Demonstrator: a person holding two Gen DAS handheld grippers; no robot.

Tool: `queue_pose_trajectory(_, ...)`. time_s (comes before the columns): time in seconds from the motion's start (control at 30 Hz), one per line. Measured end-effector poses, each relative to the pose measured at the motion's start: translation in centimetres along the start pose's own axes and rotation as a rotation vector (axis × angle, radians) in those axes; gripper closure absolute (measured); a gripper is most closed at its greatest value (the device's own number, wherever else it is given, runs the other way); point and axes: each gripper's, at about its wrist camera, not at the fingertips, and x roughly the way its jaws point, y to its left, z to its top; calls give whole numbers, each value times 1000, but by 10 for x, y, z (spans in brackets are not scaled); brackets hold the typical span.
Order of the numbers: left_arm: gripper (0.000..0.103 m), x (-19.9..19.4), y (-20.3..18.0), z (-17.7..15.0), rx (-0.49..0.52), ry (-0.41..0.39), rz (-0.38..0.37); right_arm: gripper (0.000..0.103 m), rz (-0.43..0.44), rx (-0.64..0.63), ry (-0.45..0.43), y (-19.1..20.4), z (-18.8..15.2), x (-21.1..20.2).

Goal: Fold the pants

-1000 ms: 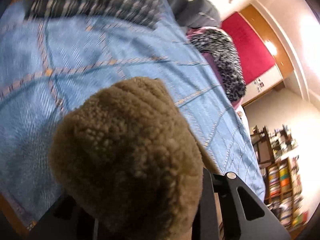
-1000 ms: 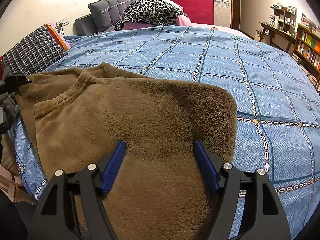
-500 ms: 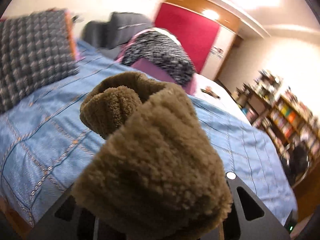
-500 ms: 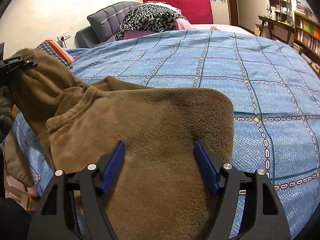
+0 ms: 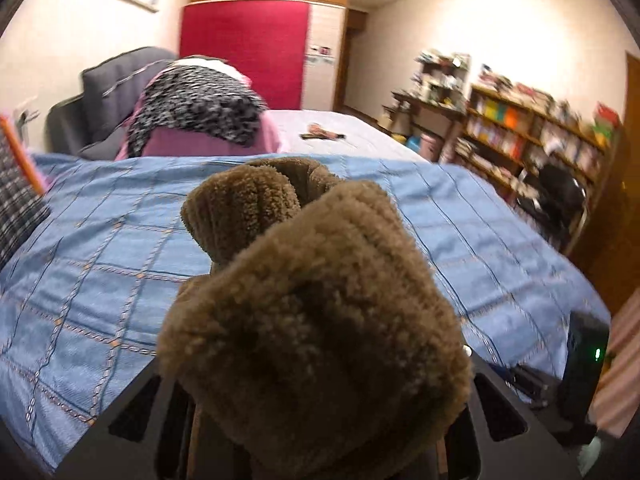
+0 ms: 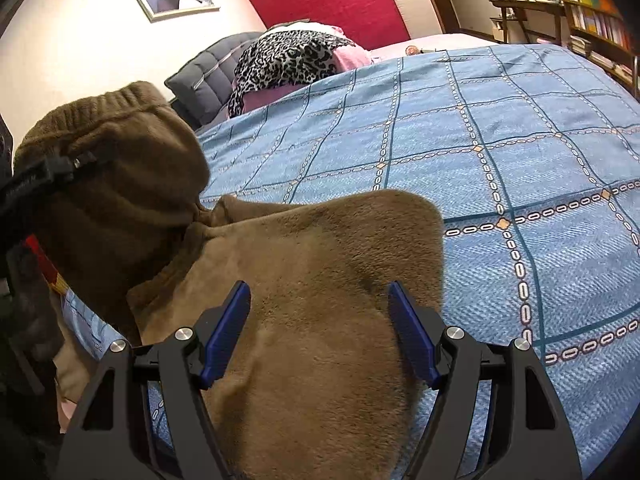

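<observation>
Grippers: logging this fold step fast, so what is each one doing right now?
Left gripper: closed on a bunched end of the brown fleece pants, lifted off the bed.
Right gripper: open, over the flat part of the pants.

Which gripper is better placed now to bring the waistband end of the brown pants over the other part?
Left. The left gripper is shut on the lifted waistband end of the brown pants. The right gripper is open, its jaws apart over the flat part on the blue bedspread, holding nothing.
</observation>
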Motion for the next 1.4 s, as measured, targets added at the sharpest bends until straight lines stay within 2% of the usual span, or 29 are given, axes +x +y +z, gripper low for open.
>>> queue_pose_trajectory(0.17, 80, 15, -42, -11, 132, 15, 1, 30, 17, 74, -22, -15, 2, -9)
queue_pose_trajectory(0.4, 79, 40, -91, -39, 292, 90, -60, 30, -6, 111, -46, -29, -1, -18)
queue_pose_trajectory(0.5, 68, 49, -102, -47, 318, 149, -88, 30, -29, 129, -45, -37, -2, -17)
queue_pose_trajectory(0.57, 58, 50, -102, -52, 297, 176, -129, 30, -39, 142, -45, -42, -5, -18)
queue_pose_trajectory(0.6, 49, 50, -101, -52, 280, 189, -169, 30, -42, 145, -47, -43, -4, -19)
queue_pose_trajectory(0.67, 45, 46, -100, -51, 264, 192, -220, 30, -47, 149, -52, -46, -4, -21)
queue_pose_trajectory(0.73, 34, 38, -100, -50, 265, 181, -269, 30, -50, 153, -59, -46, -4, -23)
queue_pose_trajectory(0.9, 32, 21, -85, -41, 228, 169, -344, 30, -3, 192, -72, -48, 0, -32)
queue_pose_trajectory(1.03, 32, 21, -47, -31, 111, 176, -309, 30, 123, 246, -44, -46, 3, -36)
queue_pose_trajectory(1.23, 31, 21, 0, -31, 1, 173, -241, 30, 196, 240, -62, -31, 13, -46)
queue_pose_trajectory(1.33, 26, 18, 7, -34, 3, 157, -236, 37, 208, 186, -23, -16, 18, -39)
queue_pose_trajectory(1.4, 26, 18, 9, -35, 8, 157, -233, 45, 204, 146, 27, -5, 19, -26)
